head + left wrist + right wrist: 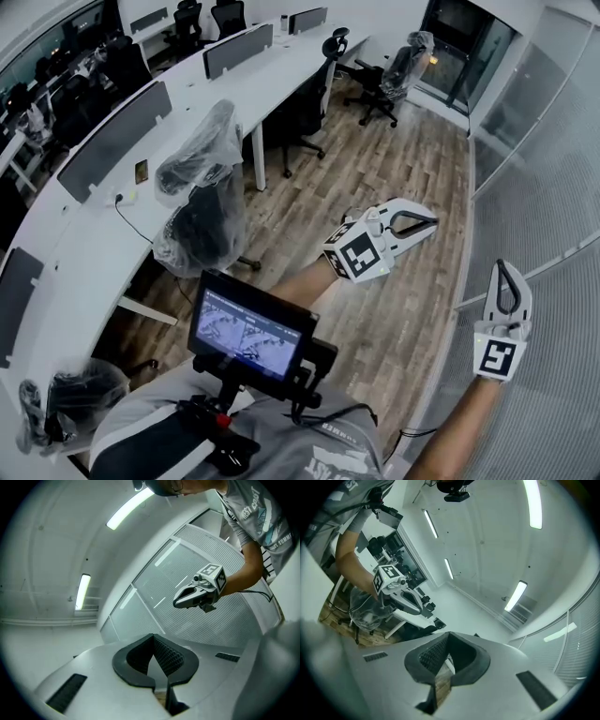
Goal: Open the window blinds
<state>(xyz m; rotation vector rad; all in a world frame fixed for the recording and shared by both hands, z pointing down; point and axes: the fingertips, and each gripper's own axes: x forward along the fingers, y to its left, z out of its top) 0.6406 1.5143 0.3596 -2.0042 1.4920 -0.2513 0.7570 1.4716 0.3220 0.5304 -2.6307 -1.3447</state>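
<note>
Left gripper (432, 223) shut tight, nothing between its jaws, held over the wood floor (394, 169). Right gripper (502, 266) likewise closed and empty, raised close beside the window blinds (562, 216) – contact impossible to tell. Blinds hanging down along the right – well apart from the long white desk (234, 94).
</note>
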